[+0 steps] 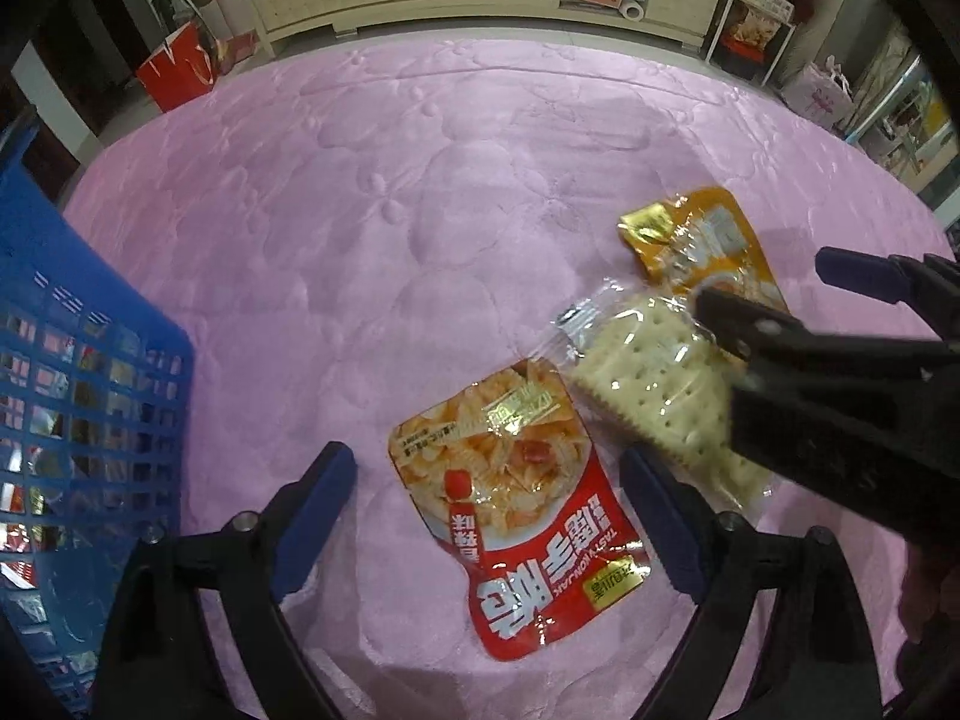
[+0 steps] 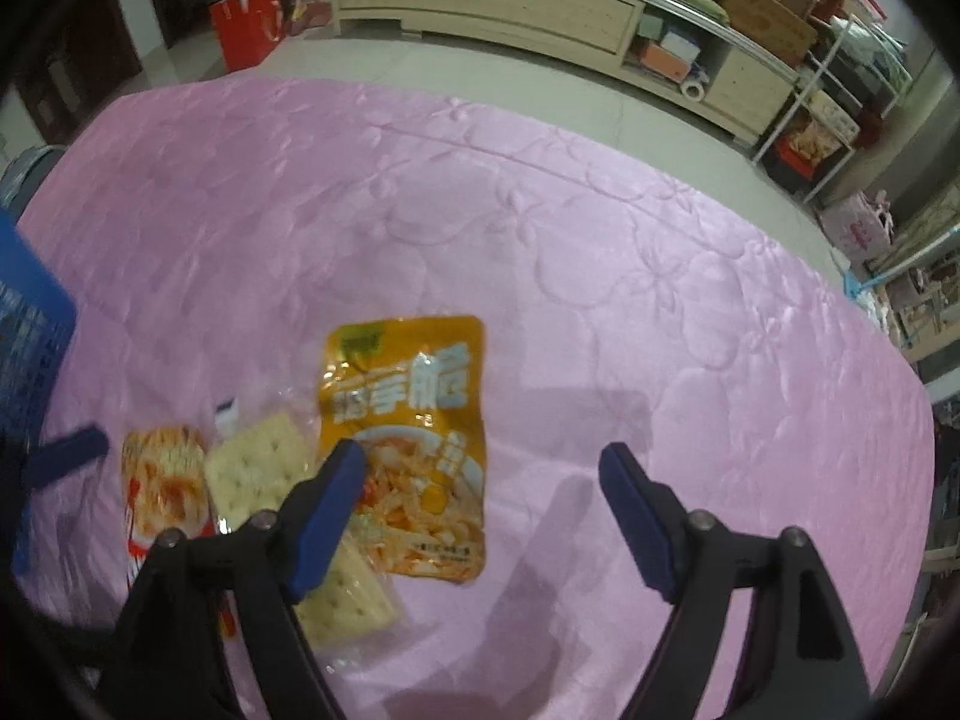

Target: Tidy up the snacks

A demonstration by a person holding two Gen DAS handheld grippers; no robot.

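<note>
Now, left to right from the blue basket (image 1: 90, 360): red pouch (image 1: 528, 510) lies just right of it between the wide, empty left tongs (image 1: 489, 516); cracker pack (image 1: 654, 384) overlaps it; orange pouch (image 2: 414, 438) farthest. Right tongs (image 2: 480, 510) also wide, empty, prob. slightly off-centre. Centre each pouch w/ tips low before closing.

Each hand-held gripper (image 1: 489, 516) looks black, with blue pads (image 1: 318, 504).

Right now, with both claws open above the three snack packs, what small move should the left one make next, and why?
Probably lower the left claw onto the red chip pouch and close. Its jaws stand open with the pouch lying flat between them, not yet gripped, and the blue basket stands just to its left.
</note>
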